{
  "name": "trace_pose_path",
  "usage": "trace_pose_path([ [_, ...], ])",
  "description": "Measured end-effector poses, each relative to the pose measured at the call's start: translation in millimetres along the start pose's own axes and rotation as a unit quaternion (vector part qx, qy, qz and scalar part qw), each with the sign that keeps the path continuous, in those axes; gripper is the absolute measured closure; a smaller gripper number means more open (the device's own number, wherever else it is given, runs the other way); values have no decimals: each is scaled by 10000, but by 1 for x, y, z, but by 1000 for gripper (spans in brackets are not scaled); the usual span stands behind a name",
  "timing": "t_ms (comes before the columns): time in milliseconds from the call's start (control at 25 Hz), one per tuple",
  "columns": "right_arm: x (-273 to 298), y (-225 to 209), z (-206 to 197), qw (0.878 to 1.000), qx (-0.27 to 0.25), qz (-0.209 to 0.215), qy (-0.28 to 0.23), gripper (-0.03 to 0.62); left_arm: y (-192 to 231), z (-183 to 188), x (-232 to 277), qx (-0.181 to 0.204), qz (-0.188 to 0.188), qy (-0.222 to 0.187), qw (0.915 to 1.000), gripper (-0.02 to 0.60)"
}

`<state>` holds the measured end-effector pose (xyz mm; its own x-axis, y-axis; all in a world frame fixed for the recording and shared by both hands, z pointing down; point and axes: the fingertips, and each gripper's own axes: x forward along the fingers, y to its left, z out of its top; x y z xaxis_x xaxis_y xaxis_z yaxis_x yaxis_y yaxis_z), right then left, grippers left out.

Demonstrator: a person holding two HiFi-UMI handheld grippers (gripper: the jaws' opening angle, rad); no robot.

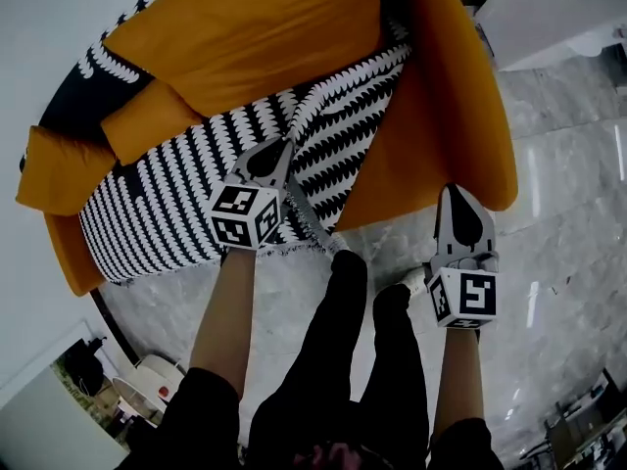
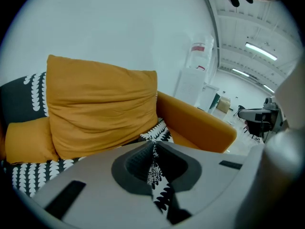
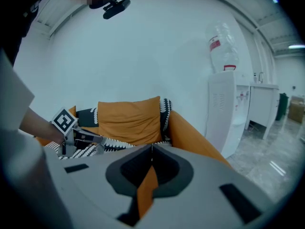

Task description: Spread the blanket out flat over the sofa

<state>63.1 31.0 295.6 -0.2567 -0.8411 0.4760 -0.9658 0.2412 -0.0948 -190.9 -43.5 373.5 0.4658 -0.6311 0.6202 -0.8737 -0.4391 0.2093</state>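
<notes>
A black-and-white patterned blanket (image 1: 167,204) lies over the seat of an orange sofa (image 1: 441,135), and part of it hangs over the backrest at the left. My left gripper (image 1: 277,148) is above the front of the seat, shut on a fold of the blanket (image 2: 155,171) that runs between its jaws (image 2: 153,144) and is lifted into a ridge. My right gripper (image 1: 458,192) hovers at the front end of the sofa's right arm. Its jaws (image 3: 151,148) meet at the tips with nothing in them; only the orange of the sofa shows through the slit.
A large orange back cushion (image 1: 255,27) and a smaller one (image 1: 147,120) rest on the sofa. A white water dispenser (image 3: 228,109) stands right of the sofa. The person's legs (image 1: 343,331) stand on the marble floor (image 1: 568,213) in front. White furniture (image 1: 59,409) is at lower left.
</notes>
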Motion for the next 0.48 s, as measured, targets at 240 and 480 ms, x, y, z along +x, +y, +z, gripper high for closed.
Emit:
trace_pose_path([
  [240,-28,-25,-4,9995,128,-267,-111,574,-45,3,3,134,-244,-47,9996,552],
  [480,-59,-40,-3,9985,224,-455,-187,574,-82,10,-5,313,-432,-51,9986,552],
])
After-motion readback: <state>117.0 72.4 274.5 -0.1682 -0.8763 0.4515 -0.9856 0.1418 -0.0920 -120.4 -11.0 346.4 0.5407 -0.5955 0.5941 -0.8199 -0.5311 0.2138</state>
